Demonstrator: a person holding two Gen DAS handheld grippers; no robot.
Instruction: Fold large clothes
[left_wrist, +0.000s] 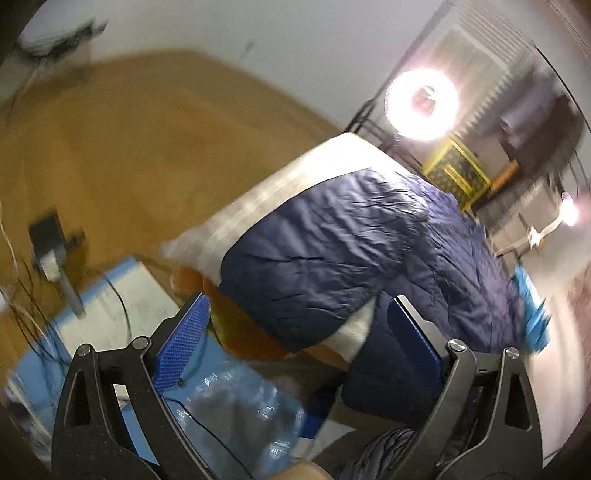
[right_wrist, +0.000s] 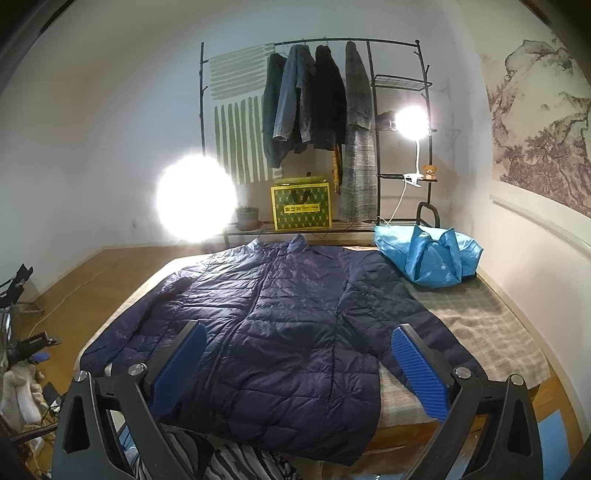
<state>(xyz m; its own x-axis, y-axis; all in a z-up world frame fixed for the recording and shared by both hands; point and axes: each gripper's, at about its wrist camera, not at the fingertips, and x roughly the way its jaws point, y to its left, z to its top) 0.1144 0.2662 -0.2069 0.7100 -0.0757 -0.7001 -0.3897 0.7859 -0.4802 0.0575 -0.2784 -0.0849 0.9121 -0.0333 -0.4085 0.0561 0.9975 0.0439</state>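
So the navy puffer jacket (right_wrist: 280, 317) is lying spread out flat, front side up, on a bed with a checked cover (right_wrist: 480, 332), collar pointing to 12 o'clock in the right wrist view and the hem hanging a bit over the near edge at 6. One sleeve runs out toward 8 o'clock, the other toward 4. The right gripper (right_wrist: 299, 373) hovers over the hem end with its blue pads spread wide apart, nothing between them, not touching the fabric as far as I can see. A blue bag (right_wrist: 428, 254) sits on the bed at about 2 o'clock, just beside the jacket's shoulder. Behind the bed there's a clothes rack (right_wrist: 369, 42) with dark coats hanging, a yellow-green box (right_wrist: 301, 206) under them, and two bright lamps. The left wrist view is tilted and pretty blurry: the left gripper (left_wrist: 295, 343) is also wide open and empty, off the side of the bed, with the jacket filling the 1 to 3 o'clock area and some clear blue plastic (left_wrist: 236, 413) below at 6. Wood floor (left_wrist: 110, 147) at 10 o'clock.
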